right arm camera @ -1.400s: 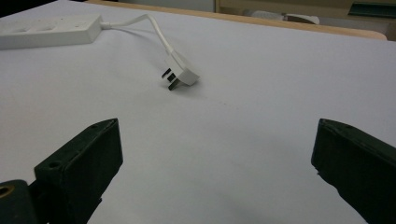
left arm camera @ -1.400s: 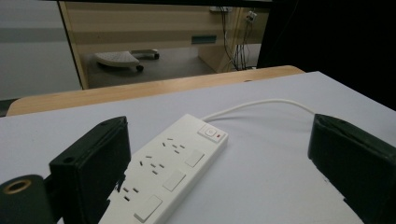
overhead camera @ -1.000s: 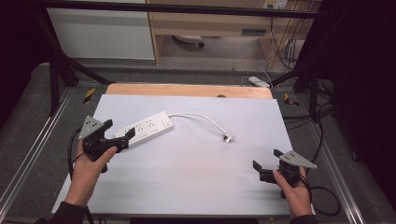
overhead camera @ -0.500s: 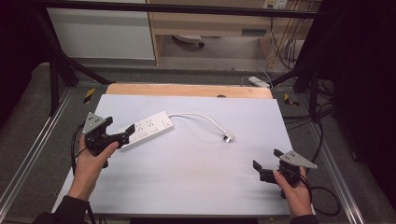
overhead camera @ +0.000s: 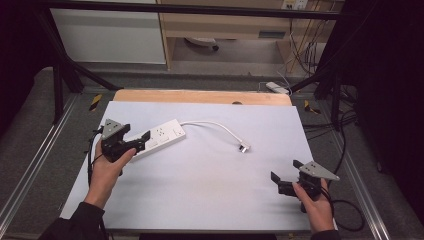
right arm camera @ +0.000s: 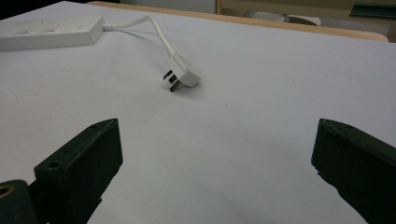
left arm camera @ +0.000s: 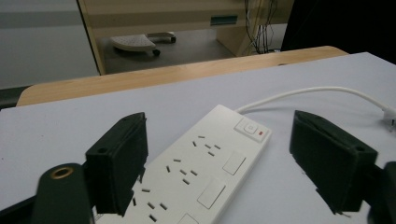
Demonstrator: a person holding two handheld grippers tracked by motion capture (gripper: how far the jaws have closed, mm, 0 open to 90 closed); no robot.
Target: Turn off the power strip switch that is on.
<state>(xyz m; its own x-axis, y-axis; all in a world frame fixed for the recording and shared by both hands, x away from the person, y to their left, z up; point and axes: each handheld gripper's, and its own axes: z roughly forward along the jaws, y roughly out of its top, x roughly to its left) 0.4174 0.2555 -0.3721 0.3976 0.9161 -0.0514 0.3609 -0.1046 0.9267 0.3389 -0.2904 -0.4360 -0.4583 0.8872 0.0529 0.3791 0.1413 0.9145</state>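
High view | white plastic power strip point(overhead camera: 159, 137) lies left of centre on pale bench point(overhead camera: 200, 195) | left gripper point(overhead camera: 142, 141) jaws straddle it, just closing, not pressing | right gripper point(overhead camera: 276, 180) wide, lower right.

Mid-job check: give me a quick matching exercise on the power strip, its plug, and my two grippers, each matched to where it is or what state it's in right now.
Things:
1. power strip
2. plug
3. left gripper
4. right gripper

Places or states:
A. lies alone mid-sheet at the end of the white cord
B. open near the sheet's near right corner, nothing between its jaws
C. lies flat at the left of the sheet, sockets facing up
D. jaws on either side of the strip's near end, just been closing, not yet pressing on it

Pairs: 1-C, 2-A, 3-D, 4-B
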